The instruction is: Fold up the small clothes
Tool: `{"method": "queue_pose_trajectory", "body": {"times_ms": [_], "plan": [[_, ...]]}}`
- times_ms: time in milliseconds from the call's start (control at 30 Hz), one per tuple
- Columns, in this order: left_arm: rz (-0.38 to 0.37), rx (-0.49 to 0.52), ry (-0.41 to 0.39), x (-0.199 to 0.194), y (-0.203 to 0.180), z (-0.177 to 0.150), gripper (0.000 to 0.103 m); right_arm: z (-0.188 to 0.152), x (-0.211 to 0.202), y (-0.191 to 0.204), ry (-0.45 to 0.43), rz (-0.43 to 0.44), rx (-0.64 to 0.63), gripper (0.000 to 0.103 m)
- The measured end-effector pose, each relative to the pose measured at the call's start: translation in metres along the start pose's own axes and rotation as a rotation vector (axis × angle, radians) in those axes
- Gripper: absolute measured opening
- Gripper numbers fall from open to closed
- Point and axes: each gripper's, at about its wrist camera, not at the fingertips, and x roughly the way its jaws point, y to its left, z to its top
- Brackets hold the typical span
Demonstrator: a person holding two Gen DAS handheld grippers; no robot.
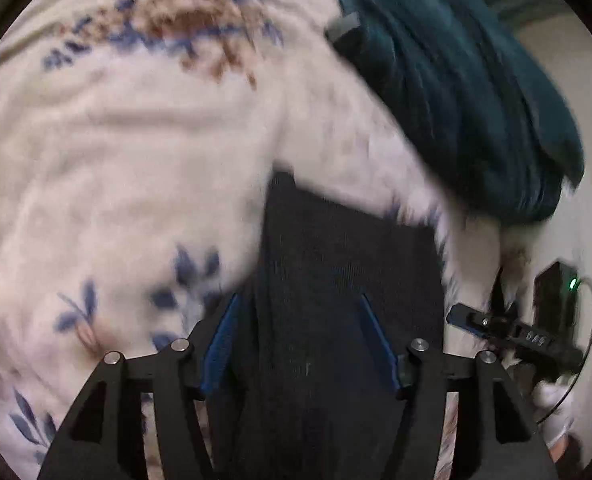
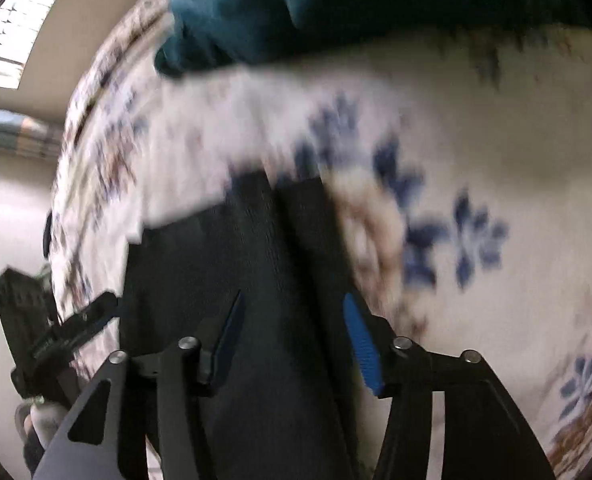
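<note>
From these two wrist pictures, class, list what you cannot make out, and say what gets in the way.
- Dark garment: its kind and its near end, cut off by the bottom edge in both views.
- Left hand-held gripper and right hand-held gripper: whether the fingers pinch the cloth; fabric covers the gap.
- Floral blanket pattern: motion blur.
- Teal cloth: top cut off.

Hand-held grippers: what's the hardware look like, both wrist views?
Both match. The left hand-held gripper and right hand-held gripper have matte black linkage arms with triangular cut-outs and silver round pivot pins. Fingers carry blue pads; the ribbing is clear on that one. From the left view, the right unit shows a green LED, a thin dark cable and blurred white lettering.
</note>
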Motion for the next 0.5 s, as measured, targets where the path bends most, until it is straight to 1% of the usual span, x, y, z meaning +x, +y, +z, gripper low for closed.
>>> {"method": "queue_pose_trajectory", "body": {"times_ms": [33,67,100,167,200,267,300,333,367,400,433,467,500], "plan": [[0.036,0.025,-0.014,0.003,-0.004,-0.008,0.02,-0.007,0.008,-0.004,0.027,0.003,0.01,0.053],[0.044,0.035,-0.027,0.004,-0.006,-0.012,0.015,-0.015,0.011,-0.009,0.031,0.014,0.03,0.034],[0.043,0.028,-0.053,0.001,-0.005,-0.013,0.014,-0.022,0.011,-0.011,0.004,0.018,0.047,0.022],[0.043,0.014,-0.11,-0.015,-0.005,-0.019,0.012,-0.031,0.0,-0.008,-0.046,0.025,0.051,0.015],[0.055,0.014,-0.133,-0.022,-0.006,-0.023,0.012,-0.033,-0.005,-0.005,-0.063,0.022,0.044,0.014],[0.059,0.002,-0.141,-0.026,0.002,-0.031,0.012,-0.037,-0.015,0.002,-0.099,-0.006,0.039,0.013],[0.061,-0.01,-0.129,-0.021,0.006,-0.03,0.012,-0.036,-0.015,0.002,-0.103,-0.012,0.051,0.012],[0.061,-0.02,-0.113,-0.012,0.01,-0.028,0.012,-0.034,-0.01,0.0,-0.1,-0.038,0.062,0.012],[0.069,-0.027,-0.092,-0.001,0.016,-0.024,0.013,-0.029,-0.002,-0.003,-0.089,-0.082,0.059,0.012],[0.059,-0.038,-0.064,0.007,0.02,-0.02,0.014,-0.024,0.003,-0.006,-0.074,-0.107,0.062,0.012],[0.042,-0.061,-0.048,0.009,0.024,-0.016,0.016,-0.02,0.009,-0.01,-0.042,-0.106,0.069,0.012],[0.035,-0.07,-0.043,0.011,0.02,-0.012,0.018,-0.016,0.012,-0.015,-0.015,-0.081,0.088,0.014],[0.03,-0.065,-0.035,0.006,0.018,-0.012,0.021,-0.015,0.009,-0.018,-0.013,-0.051,0.103,0.018]]}}
